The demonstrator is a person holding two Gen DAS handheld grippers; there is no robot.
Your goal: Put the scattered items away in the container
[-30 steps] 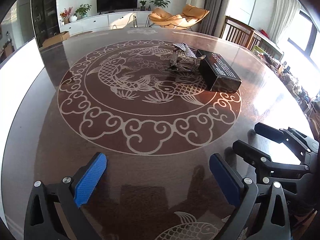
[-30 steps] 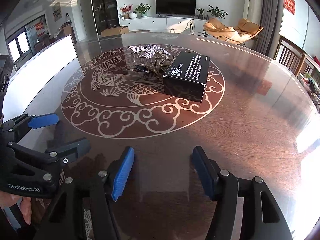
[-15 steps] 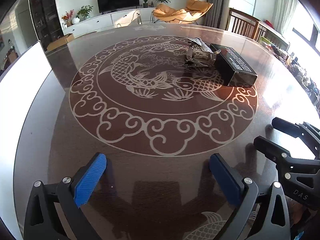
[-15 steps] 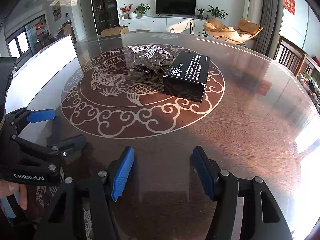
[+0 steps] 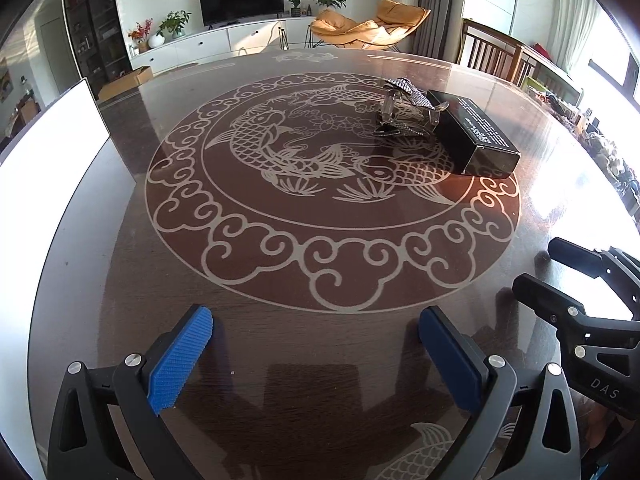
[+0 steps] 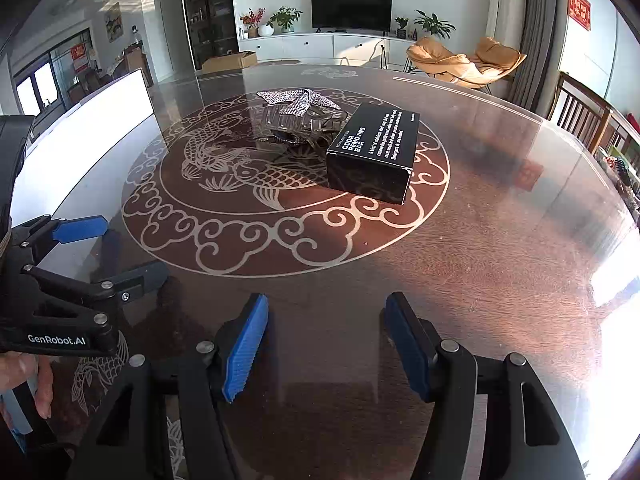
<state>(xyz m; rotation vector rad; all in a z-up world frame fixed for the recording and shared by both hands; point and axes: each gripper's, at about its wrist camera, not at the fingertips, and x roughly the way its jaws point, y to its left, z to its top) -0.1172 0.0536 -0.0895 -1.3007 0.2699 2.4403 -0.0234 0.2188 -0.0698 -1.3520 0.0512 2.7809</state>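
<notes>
Round, dark, glossy worktop (image 5: 120, 240) inlaid with a pale carp pattern. Beyond its middle, black rectangular cardboard box (image 6: 372, 156) laid flat, just beside a rhinestone-covered silver bow hair clip (image 6: 298, 102) heaped on a clear plastic claw clip (image 6: 288, 122). Left gripper (image 5: 316, 332) and right gripper (image 6: 326, 320) held low near the rim, well short of these. Fingers spread wide and empty, probably poised for a reach. Made out no separate container.

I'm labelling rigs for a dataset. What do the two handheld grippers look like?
Both are black plastic frames with cut-out struts and silver rivets. The left gripper and right gripper each carry two ribbed blue pads. White lettering reads "GenRobot.AI" on the side of the left one, seen from the right wrist, and "DAS" on the right one, seen from the left wrist. No cables or sleeves show.
</notes>
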